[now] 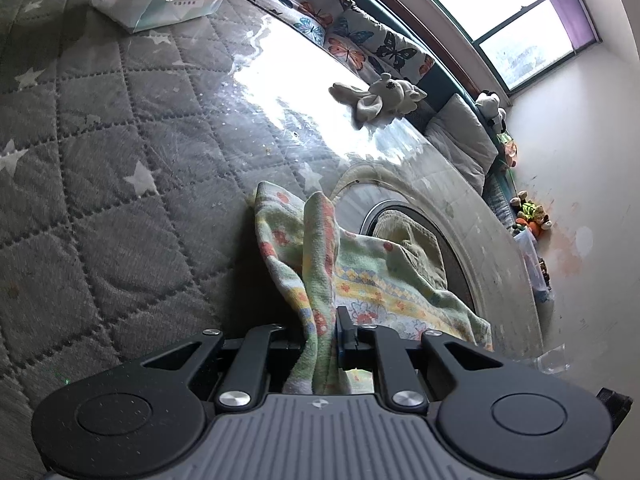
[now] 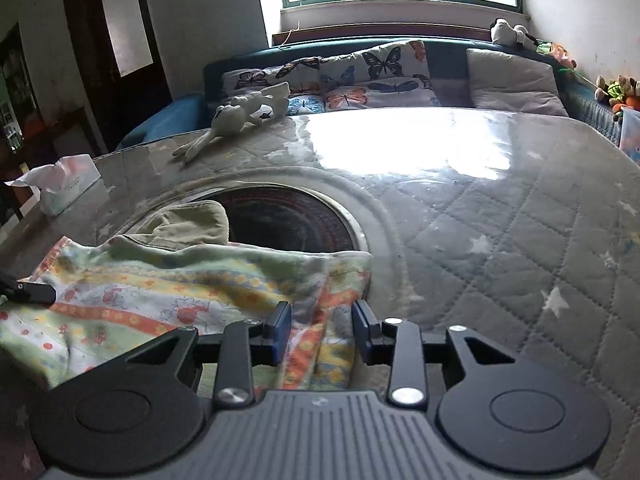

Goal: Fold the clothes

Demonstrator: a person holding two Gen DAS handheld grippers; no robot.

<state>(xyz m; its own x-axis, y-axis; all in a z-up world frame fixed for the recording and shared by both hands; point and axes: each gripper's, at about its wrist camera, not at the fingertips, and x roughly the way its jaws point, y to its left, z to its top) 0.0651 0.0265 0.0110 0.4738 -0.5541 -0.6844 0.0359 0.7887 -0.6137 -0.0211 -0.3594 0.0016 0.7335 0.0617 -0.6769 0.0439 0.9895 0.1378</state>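
Sitting bunched near the desk's front edge, the flowery towel [image 2: 168, 300] has one end pinched tight in the left gripper [image 1: 320, 332] jaws, while the right gripper [image 2: 322, 328] jaws stand apart over its other corner, not pressing. Plenty of free quilted desk [image 2: 520, 240] off to the right. One tissue pack [image 2: 68, 188], one plush bunny [image 2: 240, 112], one corduroy garment [image 2: 188, 220].

The quilted worktop [image 2: 520, 240] lies bare and wide on the right hand-held gripper's [image 2: 322, 330] outer side and toward the window, so a hand could sweep there freely. The patterned cloth [image 2: 168, 300] and an olive garment [image 2: 192, 220] crowd the near left by the round dark inset [image 2: 288, 216]. Farther off, a plush rabbit [image 2: 236, 114] and tissue pack [image 2: 68, 184] sit near the edges.
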